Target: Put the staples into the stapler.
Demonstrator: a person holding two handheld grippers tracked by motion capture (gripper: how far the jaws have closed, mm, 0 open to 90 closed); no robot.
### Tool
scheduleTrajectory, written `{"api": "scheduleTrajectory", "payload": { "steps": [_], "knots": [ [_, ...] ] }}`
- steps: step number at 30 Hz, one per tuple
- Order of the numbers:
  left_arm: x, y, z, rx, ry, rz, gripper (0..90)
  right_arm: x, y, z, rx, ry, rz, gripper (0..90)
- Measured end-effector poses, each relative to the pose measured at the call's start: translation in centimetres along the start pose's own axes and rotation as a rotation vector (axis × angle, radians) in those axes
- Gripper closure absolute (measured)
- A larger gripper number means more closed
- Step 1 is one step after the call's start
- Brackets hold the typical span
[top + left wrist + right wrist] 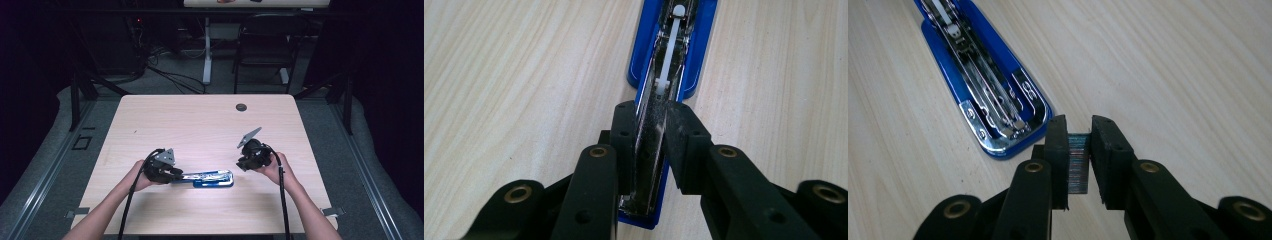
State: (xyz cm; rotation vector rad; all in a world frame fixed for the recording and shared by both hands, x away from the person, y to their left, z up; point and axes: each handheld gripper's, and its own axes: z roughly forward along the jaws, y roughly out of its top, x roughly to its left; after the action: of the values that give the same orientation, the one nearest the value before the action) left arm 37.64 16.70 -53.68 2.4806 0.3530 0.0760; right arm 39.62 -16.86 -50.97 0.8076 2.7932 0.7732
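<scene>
Stapler (207, 178) lies opened flat on the table (200, 120), near its front edge. Left gripper (651, 145) clamps its hinge end, probably pinning it steady; right gripper (1079, 145) pinches a staple strip (1078, 165) just beside its open tip, looks ready for loading.

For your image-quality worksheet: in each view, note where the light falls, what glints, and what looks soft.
High view: table lit, room around it dark. Left gripper view: stapler glints, sharp; the left gripper is slightly soft up close. Right gripper view: chrome glints; staples sheen in the right gripper.
</scene>
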Motion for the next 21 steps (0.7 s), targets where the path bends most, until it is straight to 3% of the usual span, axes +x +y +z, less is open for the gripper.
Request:
{"api": "scheduleTrajectory", "payload": {
  "steps": [8, 16, 21],
  "knots": [
    [0.0, 0.0, 0.0, -0.003, -0.004, -0.001, 74.9, 0.7, 1.4, 0.2, -0.053, 0.014, -0.048, 78.6],
    [0.0, 0.0, 0.0, -0.001, -0.001, -0.002, 74.9, 1.2, 2.2, 0.3, -0.057, 0.028, -0.086, 78.6],
    [0.0, 0.0, 0.0, 0.001, -0.003, 0.004, 74.8, 1.9, 2.9, 0.4, -0.083, 0.068, -0.11, 78.7]
  ]
}}
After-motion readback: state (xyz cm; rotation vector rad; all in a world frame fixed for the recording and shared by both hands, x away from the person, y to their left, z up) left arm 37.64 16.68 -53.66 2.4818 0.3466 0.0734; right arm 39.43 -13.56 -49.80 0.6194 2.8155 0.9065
